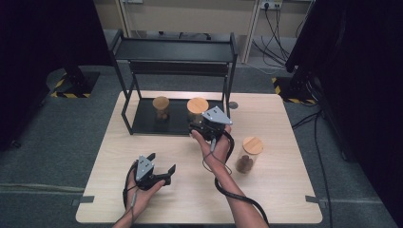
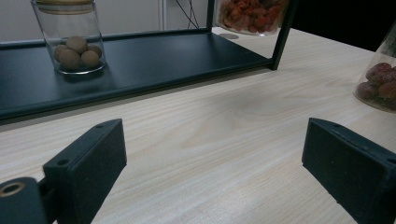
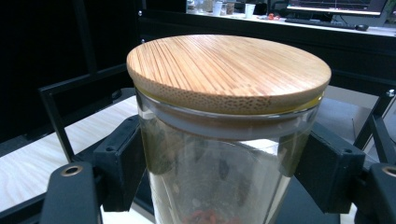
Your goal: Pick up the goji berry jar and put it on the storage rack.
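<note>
Pale wood worktop [image 1: 280, 190], near edge first: person's two forearms come in from the bottom. Left gripper [image 1: 161, 172] sits low over the worktop w/ jaws wide apart, nothing between them (in the left gripper view it's just bare wood grain between the two black pads). Cable trails back along the left wrist.

Right gripper [image 1: 198, 127] is further in, at the front right corner of the black rack [image 1: 176, 50]. Its jaws are clamped on the jar with the orange-red contents [image 3: 224, 140]: in the right gripper view the pads press the glass on both sides, just under the bamboo lid [image 3: 229, 70], jar upright. From the high view that jar is over the right end of the rack's bottom shelf [image 1: 142, 121], just inside the corner post; can't tell if its base touches the shelf or hangs clear of it.

Off to the right, well apart from the rack, a jar of dark red-brown pieces [image 1: 248, 156] stands on the worktop, lid on, untouched.

Further back on the bottom shelf, towards its middle, a jar of round brown balls [image 1: 161, 109] stands upright w/ lid on, apart from the held jar. Rack's top shelf is bare (black, railed). Beyond: grey carpet, wall sockets w/ cables.
</note>
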Motion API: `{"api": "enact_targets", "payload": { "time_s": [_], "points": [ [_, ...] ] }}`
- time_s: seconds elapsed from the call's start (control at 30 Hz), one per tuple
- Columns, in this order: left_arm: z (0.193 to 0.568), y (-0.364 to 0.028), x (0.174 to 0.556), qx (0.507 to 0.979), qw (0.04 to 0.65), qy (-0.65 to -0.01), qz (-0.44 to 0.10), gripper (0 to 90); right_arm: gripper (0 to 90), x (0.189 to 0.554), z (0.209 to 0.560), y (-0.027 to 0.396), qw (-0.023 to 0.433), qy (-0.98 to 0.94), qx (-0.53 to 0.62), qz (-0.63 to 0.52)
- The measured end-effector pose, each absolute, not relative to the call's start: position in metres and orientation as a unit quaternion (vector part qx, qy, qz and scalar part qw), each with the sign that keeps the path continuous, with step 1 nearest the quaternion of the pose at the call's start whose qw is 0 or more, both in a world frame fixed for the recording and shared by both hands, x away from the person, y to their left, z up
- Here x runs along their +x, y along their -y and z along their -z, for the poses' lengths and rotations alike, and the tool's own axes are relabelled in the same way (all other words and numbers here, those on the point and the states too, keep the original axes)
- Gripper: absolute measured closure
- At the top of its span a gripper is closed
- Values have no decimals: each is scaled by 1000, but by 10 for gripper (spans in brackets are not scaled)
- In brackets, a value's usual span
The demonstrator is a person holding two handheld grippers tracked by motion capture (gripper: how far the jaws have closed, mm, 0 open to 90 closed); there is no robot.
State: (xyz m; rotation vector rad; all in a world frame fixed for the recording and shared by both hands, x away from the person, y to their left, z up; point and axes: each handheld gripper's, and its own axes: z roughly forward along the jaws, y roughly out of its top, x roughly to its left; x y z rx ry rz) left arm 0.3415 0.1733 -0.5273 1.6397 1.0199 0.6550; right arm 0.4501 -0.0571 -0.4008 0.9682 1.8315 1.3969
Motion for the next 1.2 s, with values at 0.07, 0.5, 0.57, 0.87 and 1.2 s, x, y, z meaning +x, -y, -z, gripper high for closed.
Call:
{"api": "enact_targets", "payload": {
  "time_s": [0.07,0.5,0.57,0.87,1.2],
  "points": [
    [527,-173,342,685,524,-426,-274,58,250,453,399,56,316,-695,368,-530],
    [527,-173,341,685,523,-425,-276,58,250,471,390,48,317,-695,373,-526],
    [527,-173,341,685,523,-425,-276,58,250,472,390,48,317,-695,373,-526],
    [527,-172,341,686,522,-424,-278,58,250,483,391,44,313,-695,383,-523],
    [527,-173,341,685,524,-425,-277,58,251,494,391,34,310,-699,384,-518]
  ]
}}
